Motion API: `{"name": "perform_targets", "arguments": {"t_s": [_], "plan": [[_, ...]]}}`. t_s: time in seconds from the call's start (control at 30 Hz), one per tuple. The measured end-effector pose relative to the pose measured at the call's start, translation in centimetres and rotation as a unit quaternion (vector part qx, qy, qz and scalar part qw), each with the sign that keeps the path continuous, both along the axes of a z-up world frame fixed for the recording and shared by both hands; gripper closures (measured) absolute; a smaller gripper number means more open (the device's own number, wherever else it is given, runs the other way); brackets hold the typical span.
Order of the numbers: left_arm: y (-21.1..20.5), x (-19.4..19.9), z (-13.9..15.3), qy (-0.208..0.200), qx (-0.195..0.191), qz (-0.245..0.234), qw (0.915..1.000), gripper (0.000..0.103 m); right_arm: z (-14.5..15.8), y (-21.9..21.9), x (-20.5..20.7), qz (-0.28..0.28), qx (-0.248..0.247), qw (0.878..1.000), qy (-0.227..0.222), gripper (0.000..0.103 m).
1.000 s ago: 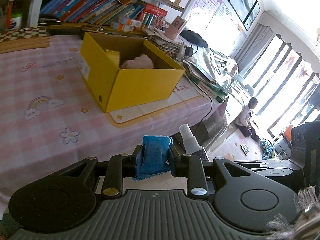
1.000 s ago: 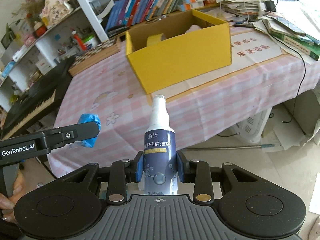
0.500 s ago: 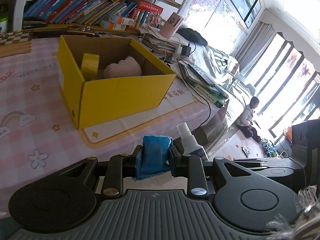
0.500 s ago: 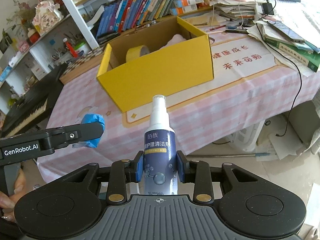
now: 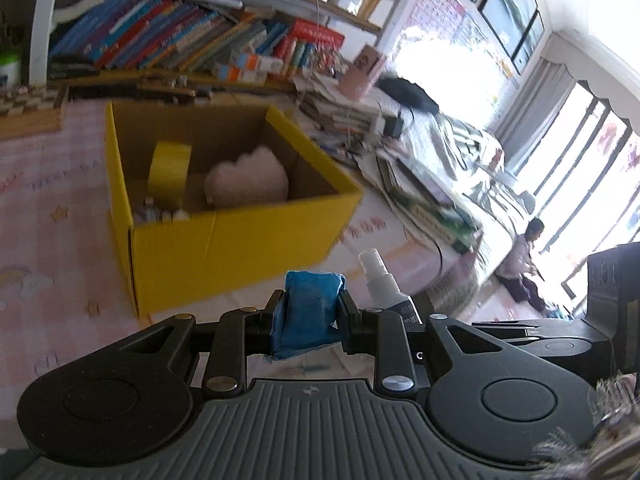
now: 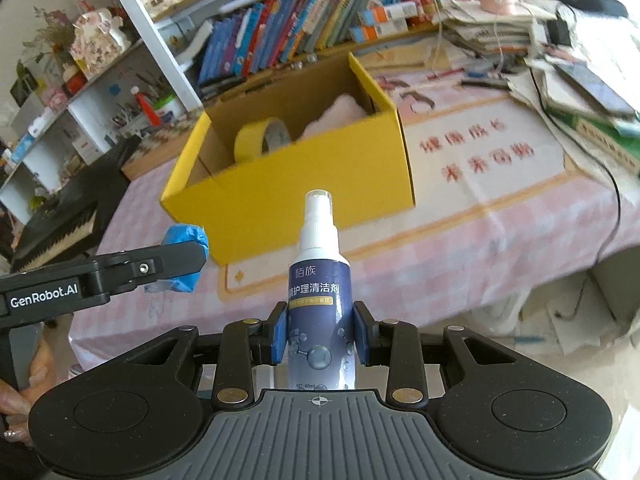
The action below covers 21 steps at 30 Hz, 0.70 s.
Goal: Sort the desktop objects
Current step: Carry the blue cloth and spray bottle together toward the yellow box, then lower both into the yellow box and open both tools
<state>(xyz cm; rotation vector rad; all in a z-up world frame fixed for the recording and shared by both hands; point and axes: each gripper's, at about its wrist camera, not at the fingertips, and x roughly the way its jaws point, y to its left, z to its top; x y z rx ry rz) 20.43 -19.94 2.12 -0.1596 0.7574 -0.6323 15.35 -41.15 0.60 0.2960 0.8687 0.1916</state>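
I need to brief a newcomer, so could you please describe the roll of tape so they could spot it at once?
Find the open yellow cardboard box on the pink checked tablecloth. Inside it, at the left end, the yellow tape roll stands on edge beside a soft pink plush. It is the only ring-shaped thing in the box.

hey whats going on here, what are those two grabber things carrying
A person is sorting desk items into a yellow box. The left gripper is shut on a blue packet; the right gripper is shut on a spray bottle. Both hang short of the box, which already holds a yellow tape roll and something pink.
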Motion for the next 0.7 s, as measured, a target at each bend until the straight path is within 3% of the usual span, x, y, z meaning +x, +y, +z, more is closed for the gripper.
{"name": "perform_targets", "arguments": {"t_s": [0.27,0.43,0.7], "plan": [[-1.1,3.2,2.7,-0.055,0.0,0.05,0.9973,0.079,3.3,-1.4,4.9,0.04,0.005,0.997,-0.071,0.07],[-1.8,6.2,3.4,-0.086,0.02,0.081,0.9929,0.079,5.0,-1.7,8.6,0.059,-0.003,0.992,-0.111,0.07],[-3.4,11.0,1.1,-0.085,0.096,0.095,0.9872,0.079,4.3,-0.3,14.4,0.111,-0.059,0.986,-0.114,0.07]]}}
